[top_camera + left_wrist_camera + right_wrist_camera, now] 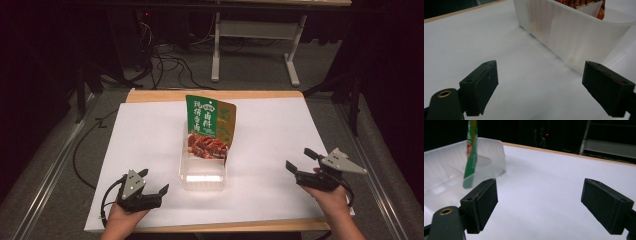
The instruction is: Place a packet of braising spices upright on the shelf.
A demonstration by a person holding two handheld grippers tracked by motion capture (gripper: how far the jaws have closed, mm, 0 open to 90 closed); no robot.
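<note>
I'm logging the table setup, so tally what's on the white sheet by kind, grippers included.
Clear plastic container: 1
Green food packet standing in it: 1
Grippers, left gripper and right gripper, both open and empty: 2
Total: 4

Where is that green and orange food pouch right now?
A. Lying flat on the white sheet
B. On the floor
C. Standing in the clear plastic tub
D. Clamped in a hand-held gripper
C: the green and orange food pouch stands upright inside the clear plastic tub, apart from both open hand-held grippers.
</note>
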